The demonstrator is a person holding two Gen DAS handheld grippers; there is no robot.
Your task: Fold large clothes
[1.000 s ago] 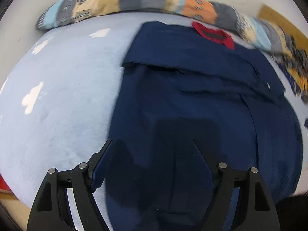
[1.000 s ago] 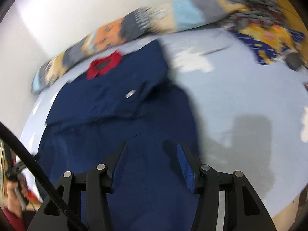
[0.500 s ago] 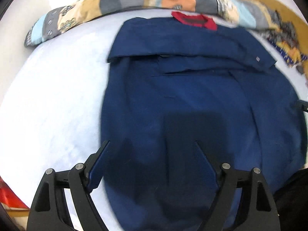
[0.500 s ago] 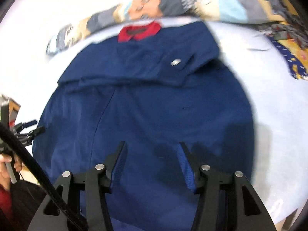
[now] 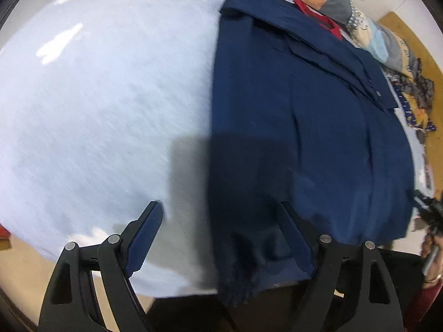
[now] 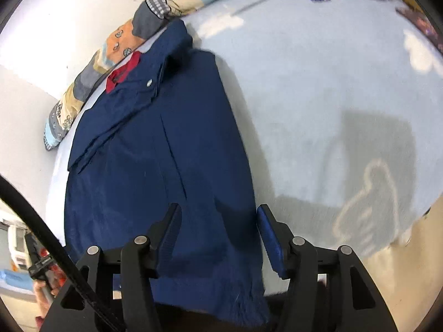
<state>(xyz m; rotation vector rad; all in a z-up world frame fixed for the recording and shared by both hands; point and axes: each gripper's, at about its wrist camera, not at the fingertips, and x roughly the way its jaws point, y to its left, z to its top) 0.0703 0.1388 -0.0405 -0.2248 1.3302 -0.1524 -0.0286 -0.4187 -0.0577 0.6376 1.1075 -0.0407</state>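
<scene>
Navy blue garment with red collar (image 5: 304, 138) lying flat on the pale blue cloud-print bed (image 5: 97, 110), its hem at the near edge. Left hand-held gripper (image 5: 221, 213) stands apart over the hem's left corner; right hand-held gripper (image 6: 218, 215) is opening over the right corner, pads clear of the cloth.

Navy garment (image 5: 318, 138) – matt woven cloth; pale blue bedsheet (image 5: 110, 110) – soft, slightly fuzzy fabric.

One navy garment (image 5: 304, 138), one light-blue bedsheet (image 5: 110, 110), one patchwork bolster (image 6: 116, 44), two grippers: left gripper (image 5: 221, 213), right gripper (image 6: 218, 215).
</scene>
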